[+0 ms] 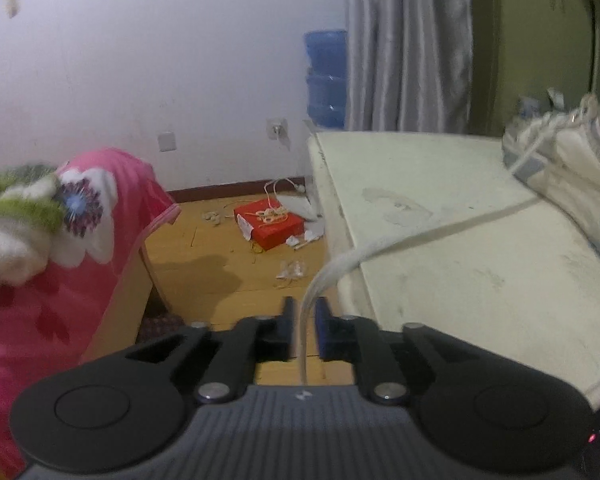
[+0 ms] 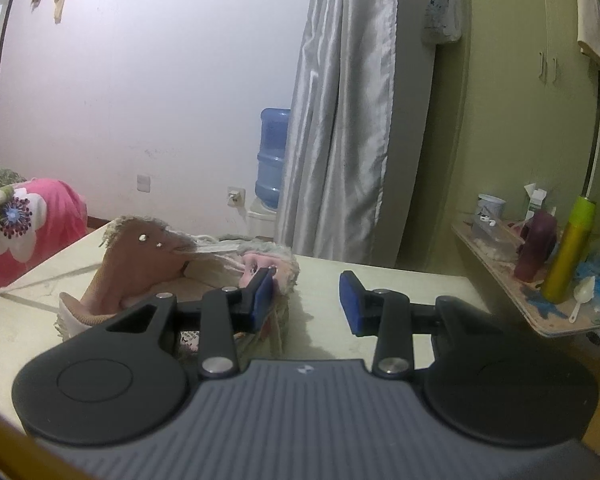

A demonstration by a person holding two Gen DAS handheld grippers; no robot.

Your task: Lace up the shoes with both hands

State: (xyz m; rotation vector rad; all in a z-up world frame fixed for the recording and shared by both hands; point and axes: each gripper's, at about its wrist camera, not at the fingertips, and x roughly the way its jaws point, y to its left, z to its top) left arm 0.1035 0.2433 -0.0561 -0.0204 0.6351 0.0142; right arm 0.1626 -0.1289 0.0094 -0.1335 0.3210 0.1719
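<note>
One lace (image 1: 400,242) is doing all the work here: it runs from the sneaker (image 1: 572,168) at the right edge of the left wrist view, down across the cream tabletop (image 1: 440,184), over the table edge and straight between the left gripper (image 1: 303,320) pads at lower centre. The jaws there are only slightly apart, and the flat lace hangs in the gap; I can't tell for sure whether the pads actually pinch it, looks more like it's loose between them. In the right wrist view the same shoe (image 2: 140,264) lies left of centre, heel opening toward the camera, fuzzy collar and eyelets showing. The right gripper (image 2: 306,300) has its jaws standing well apart with nothing between them, its left finger just in front of the shoe. Handling-wise, I'd guess the lace is soft, limp and light, so it'll slide out of a lazy pinch; best to grab it near the free end, flat side against the pads. The shoe seems light too and would probably scoot if tugged, so the free gripper should steady it.
</note>
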